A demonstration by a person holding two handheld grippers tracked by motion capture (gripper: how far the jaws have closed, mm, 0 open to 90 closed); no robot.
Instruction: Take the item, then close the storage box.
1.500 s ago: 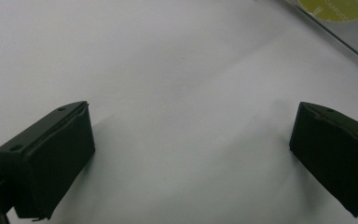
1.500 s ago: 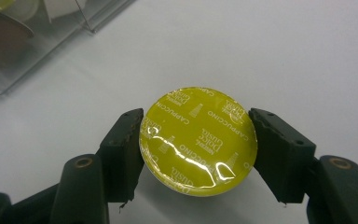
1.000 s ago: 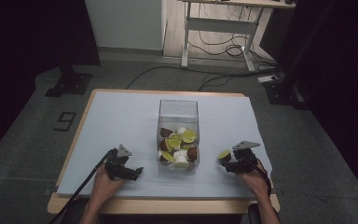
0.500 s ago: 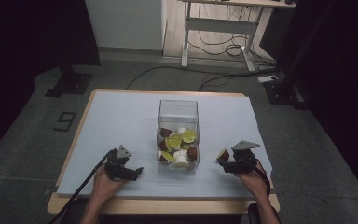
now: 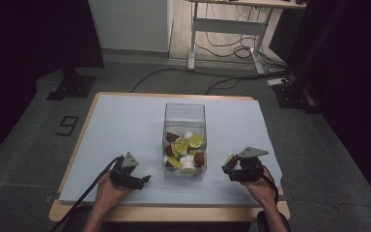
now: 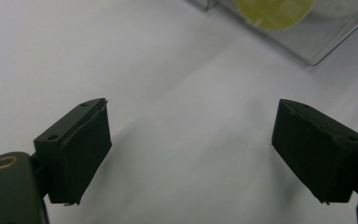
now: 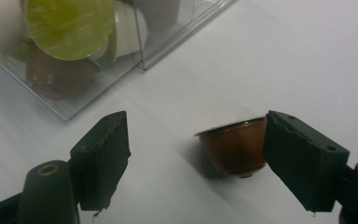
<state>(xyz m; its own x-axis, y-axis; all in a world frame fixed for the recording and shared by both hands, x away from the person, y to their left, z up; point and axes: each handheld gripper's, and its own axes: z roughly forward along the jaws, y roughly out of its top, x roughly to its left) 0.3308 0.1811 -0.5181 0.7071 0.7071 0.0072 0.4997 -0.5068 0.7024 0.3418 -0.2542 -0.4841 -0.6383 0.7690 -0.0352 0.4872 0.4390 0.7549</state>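
High view shows the counter [image 5: 125, 121], covered in a white sheet, with a clear plastic box [image 5: 184, 116] standing near its middle, holding a heap of brown, white and lime-lidded capsules [image 5: 183, 147]. The left claw [image 5: 142, 180] rests on the sheet just beside the box's near left corner; in the left gripper view its jaws stand wide apart over bare sheet, gripping nothing. The right claw [image 5: 229, 166] sits to the right of the box. In the right gripper view its jaws are spread wide, and a brown capsule [image 7: 235, 144] stands on the sheet between them, close against the right-hand jaw, not clamped.
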